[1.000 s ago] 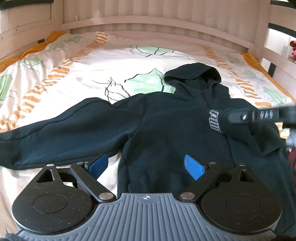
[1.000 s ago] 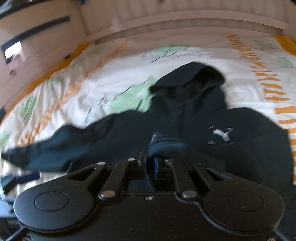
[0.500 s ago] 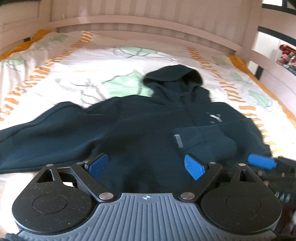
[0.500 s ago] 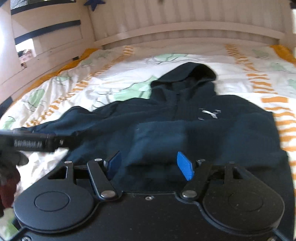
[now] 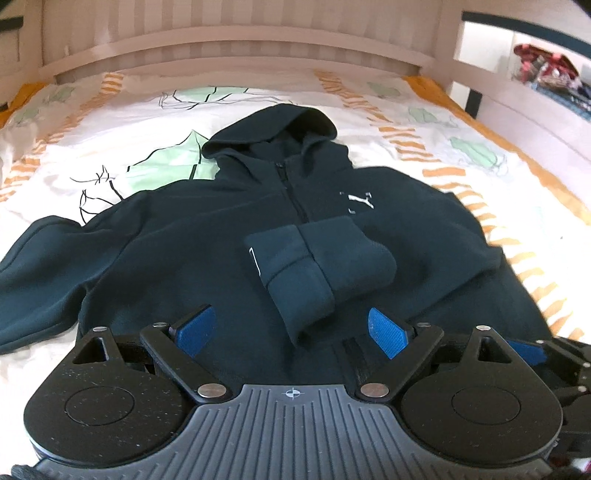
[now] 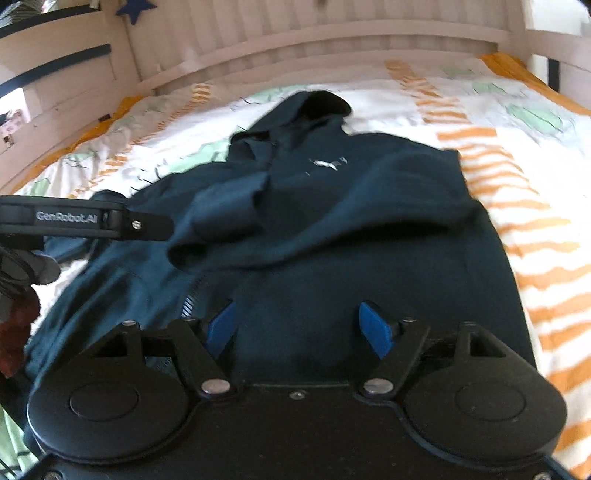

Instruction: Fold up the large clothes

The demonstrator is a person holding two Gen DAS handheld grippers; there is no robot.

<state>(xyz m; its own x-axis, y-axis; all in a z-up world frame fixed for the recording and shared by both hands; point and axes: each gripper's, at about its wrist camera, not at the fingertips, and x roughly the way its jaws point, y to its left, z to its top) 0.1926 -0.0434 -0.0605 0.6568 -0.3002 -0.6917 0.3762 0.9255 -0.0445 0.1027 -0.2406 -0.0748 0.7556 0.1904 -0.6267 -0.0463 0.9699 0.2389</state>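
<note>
leaf-print duvet (image 5: pixel 155 122), slatted wooden headboard (image 5: pixel 236 40), blue star (image 6: pixel 136 8)

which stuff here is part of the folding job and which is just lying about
Part of the job:
hoodie
folded sleeve
left gripper, open
right gripper, open

Just lying about:
bedspread
headboard
pile of clothes

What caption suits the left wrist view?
Open left gripper above a dark hoodie on the bed, one sleeve folded across it.
</note>
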